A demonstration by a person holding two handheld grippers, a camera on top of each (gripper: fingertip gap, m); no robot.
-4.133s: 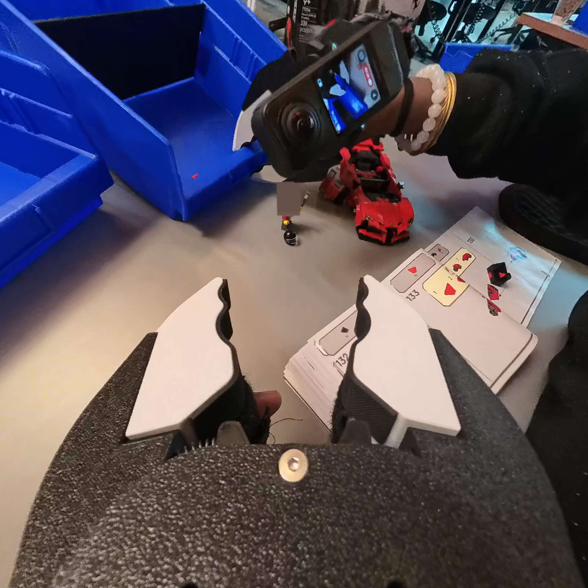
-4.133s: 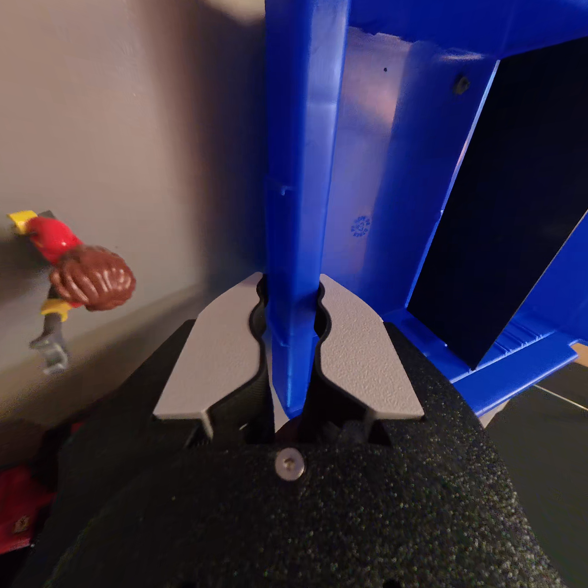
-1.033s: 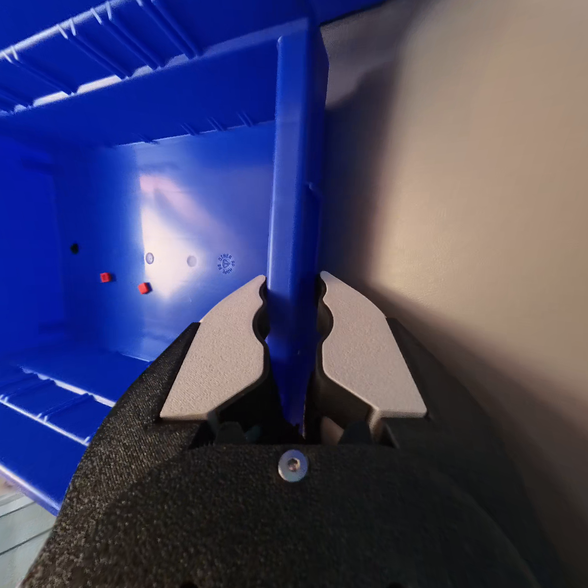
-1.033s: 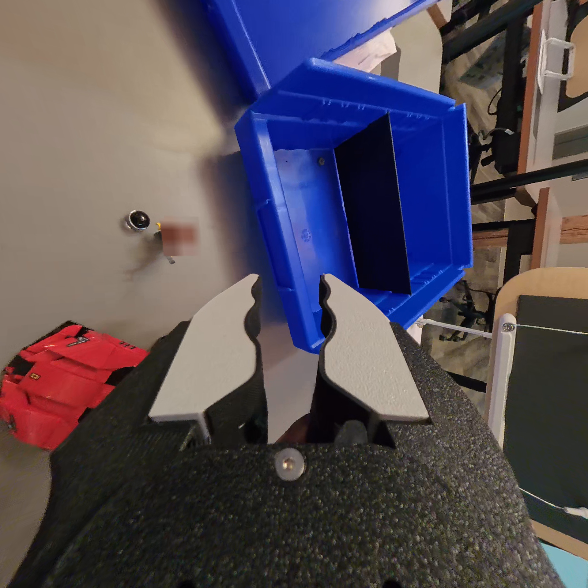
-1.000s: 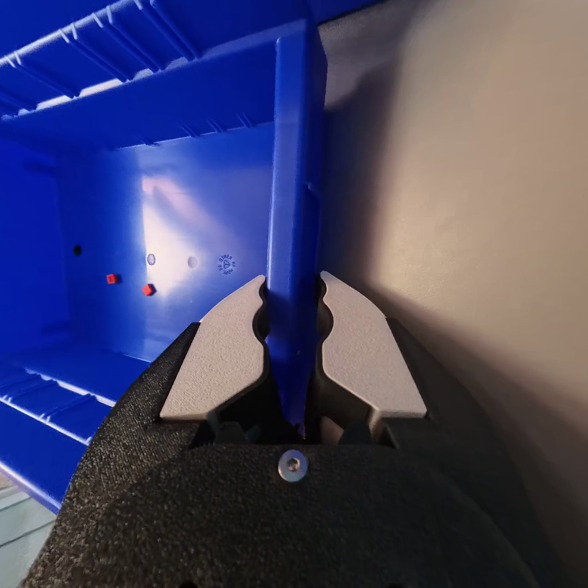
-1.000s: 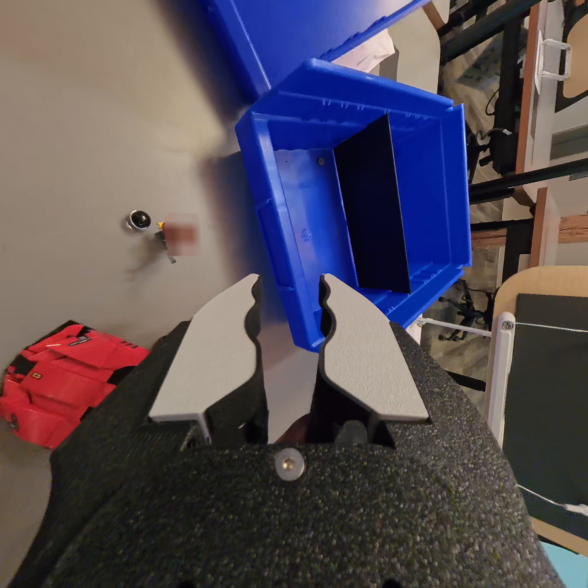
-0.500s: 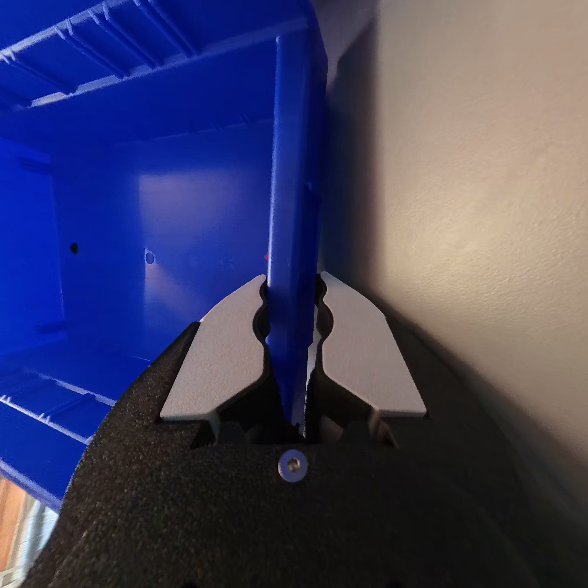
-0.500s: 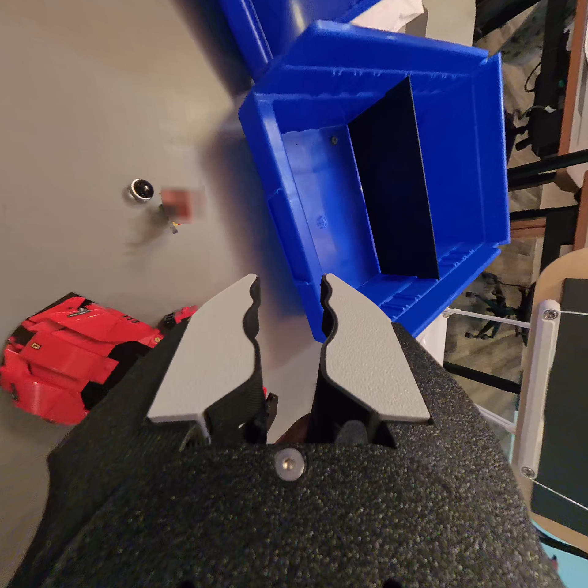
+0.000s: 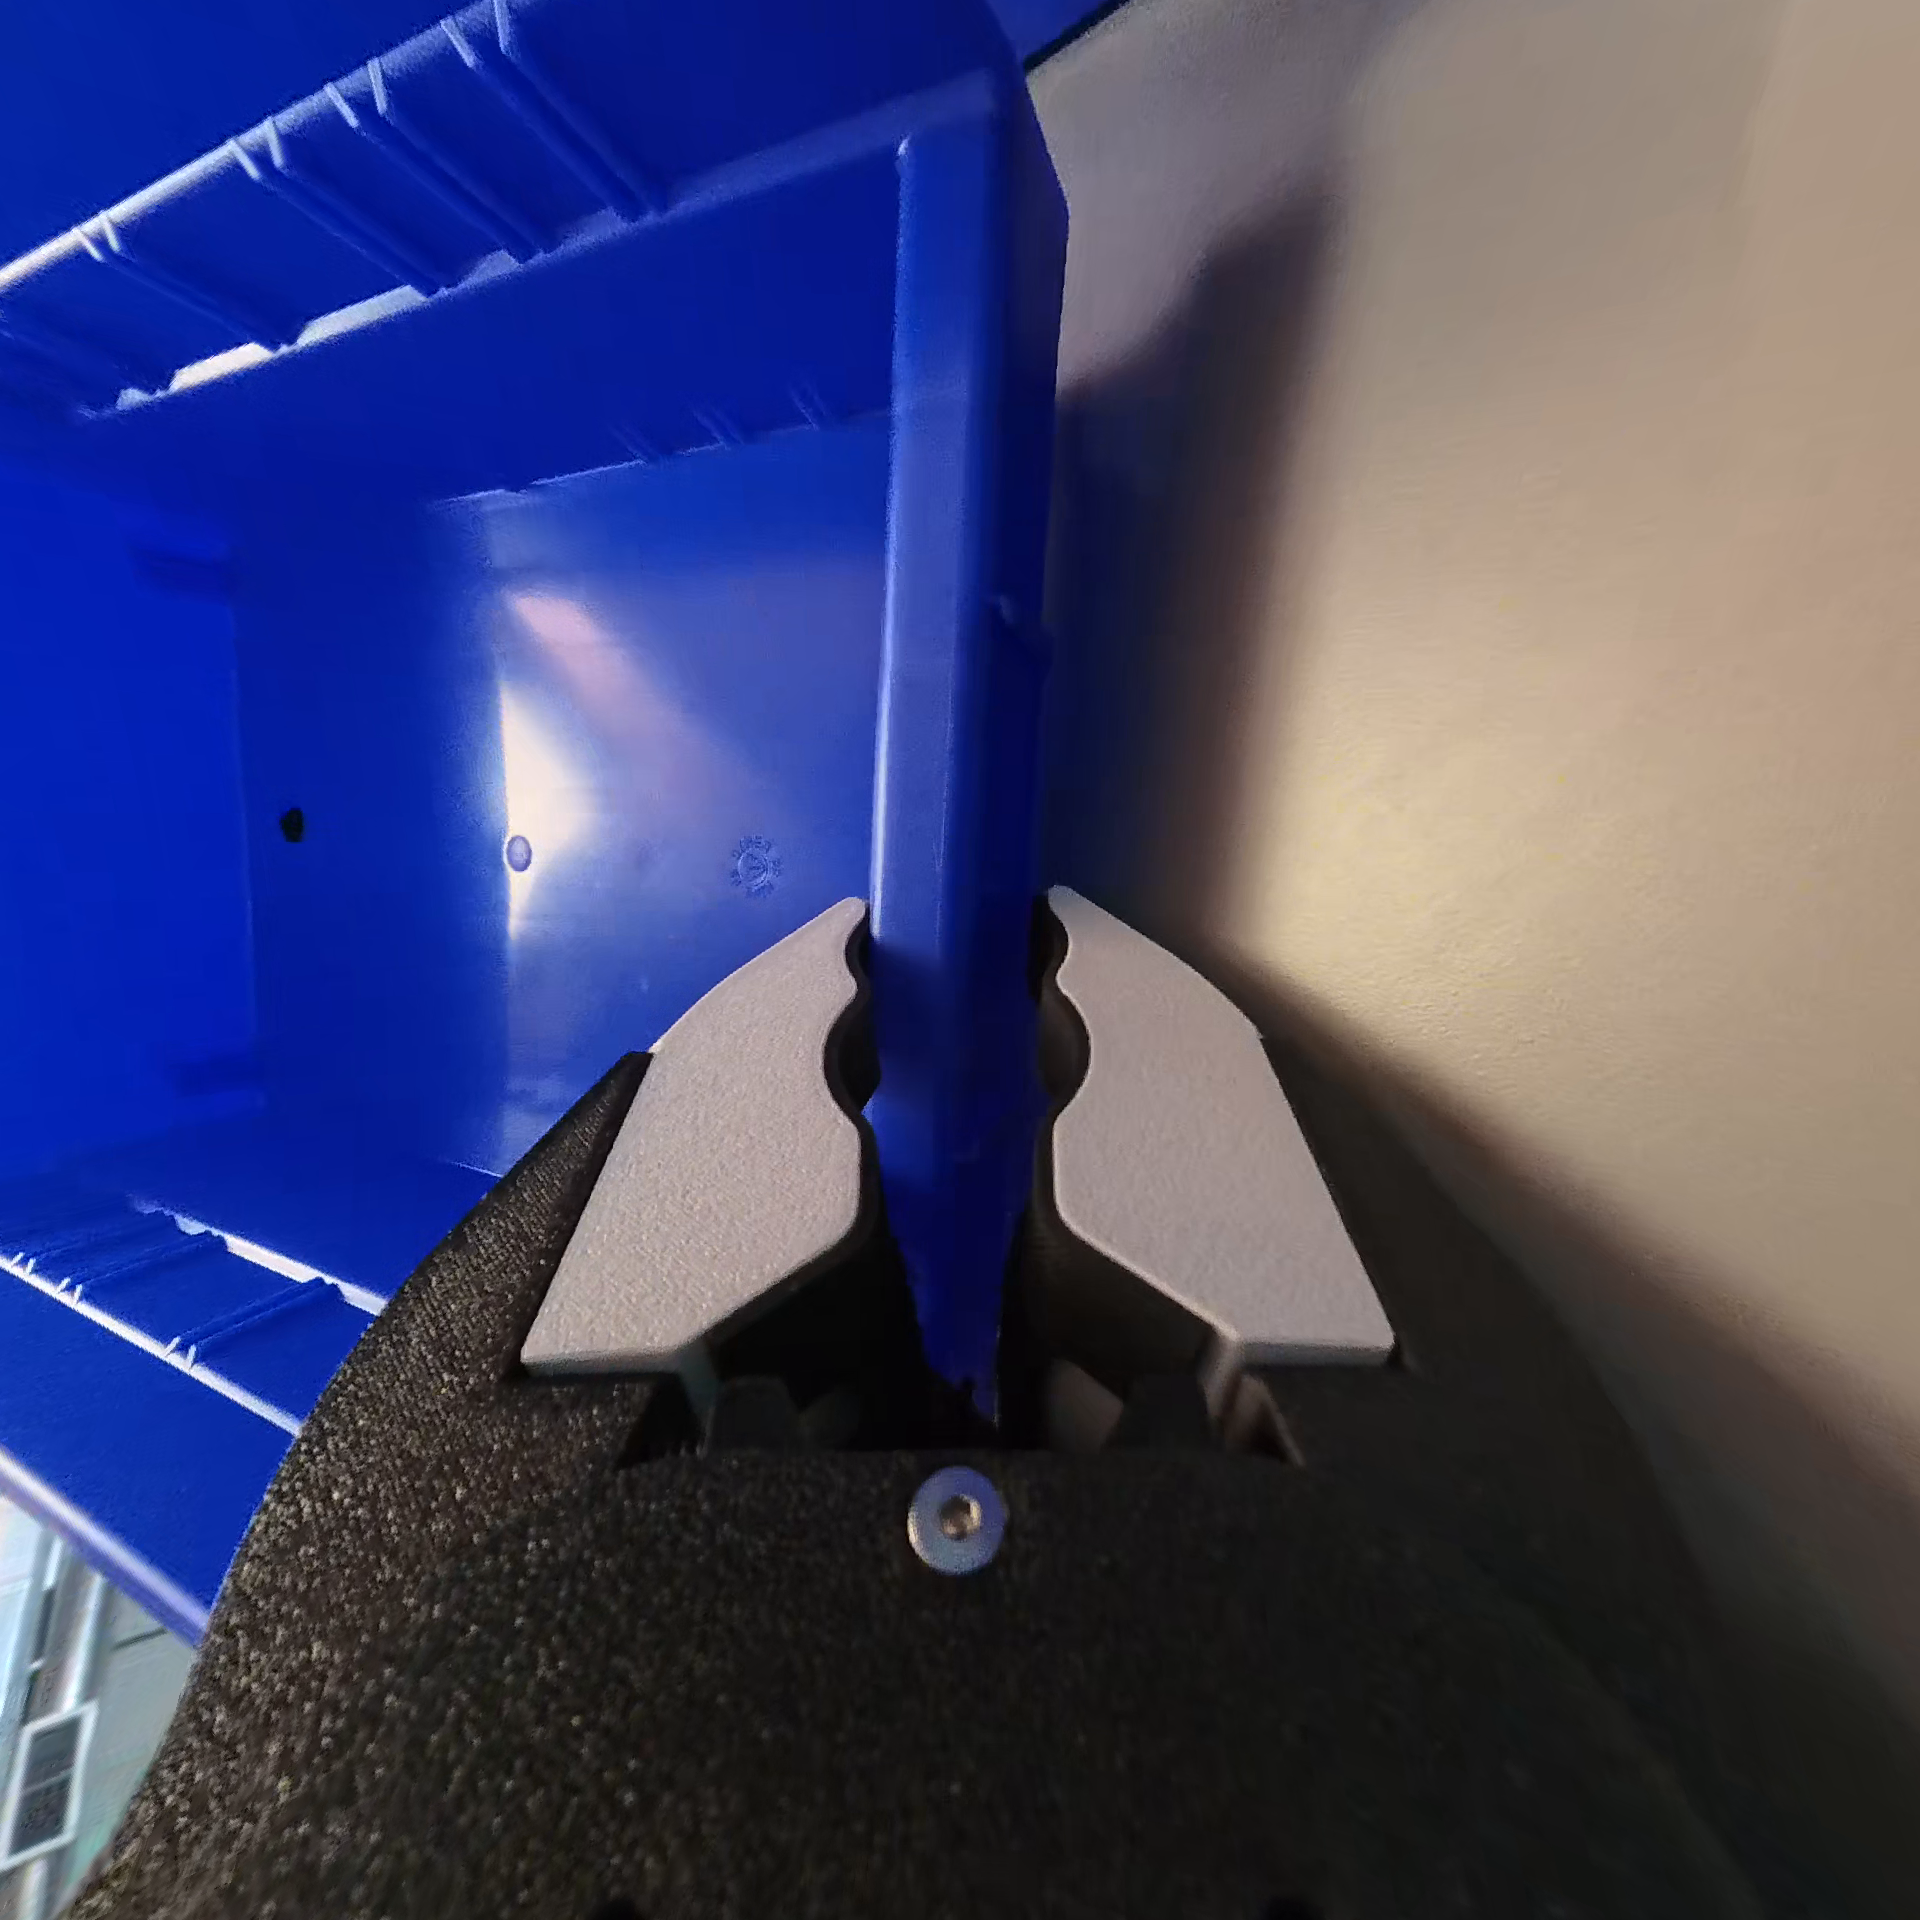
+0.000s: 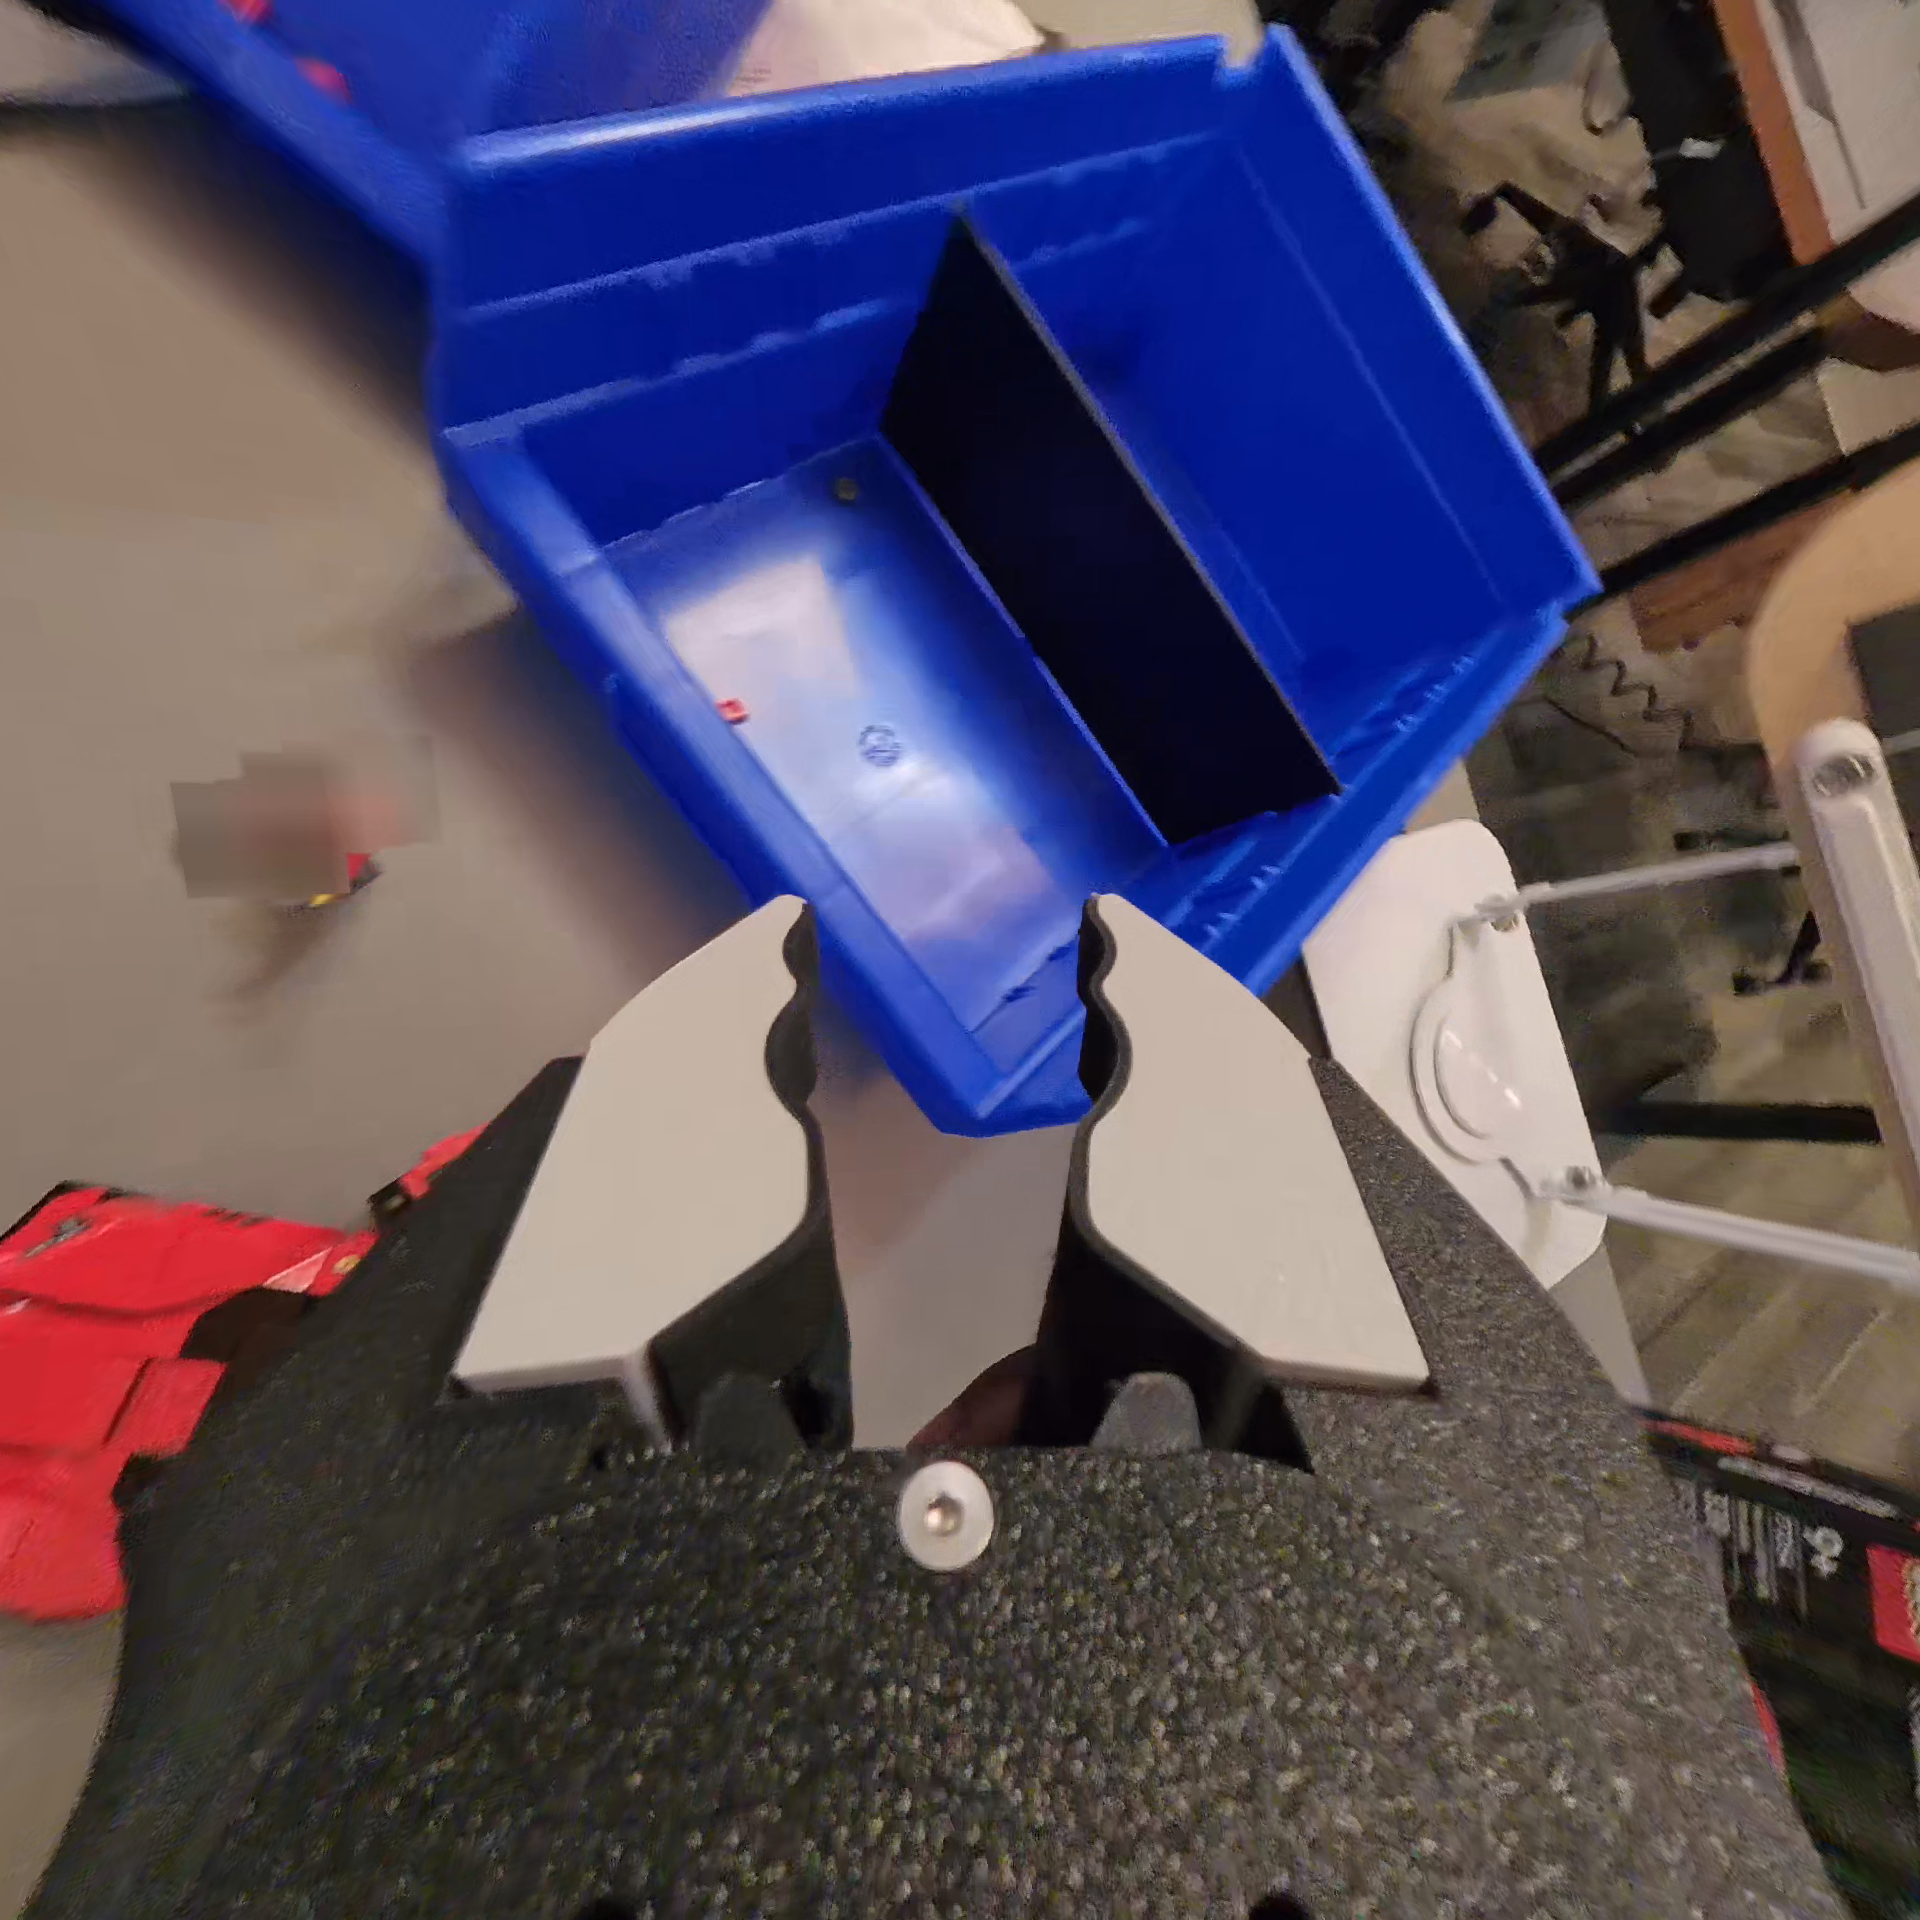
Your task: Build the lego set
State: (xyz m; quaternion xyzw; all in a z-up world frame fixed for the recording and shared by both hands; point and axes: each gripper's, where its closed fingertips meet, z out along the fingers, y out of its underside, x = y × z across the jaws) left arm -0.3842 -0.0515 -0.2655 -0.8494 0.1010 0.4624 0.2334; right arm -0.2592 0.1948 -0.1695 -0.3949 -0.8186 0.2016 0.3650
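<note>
**Lego car off at 8 o'clock; left gripper clamped on bin wall**

Lego car (image 10: 114, 1340), red, partly built, lies on the grey table (image 10: 208, 540) at 8 o'clock from the right gripper (image 10: 945, 997), near it. The right gripper is empty, jaws parted by a moderate gap. Straight ahead at 12 o'clock sits the blue bin (image 10: 1434, 436), tilted, its long axis running 10 to 4 o'clock, with a black divider (image 10: 1091, 582) across it. One small red brick (image 10: 734, 711) rests on the bin floor beside the left wall.

In the left wrist view the left gripper (image 9: 951, 925) is closed on the blue bin's side wall (image 9: 966, 623), which runs away toward 12 o'clock.

Judgement: the brick is the next part wanted. The right gripper is free and nearer; the bin wall and divider crowd its approach.
</note>
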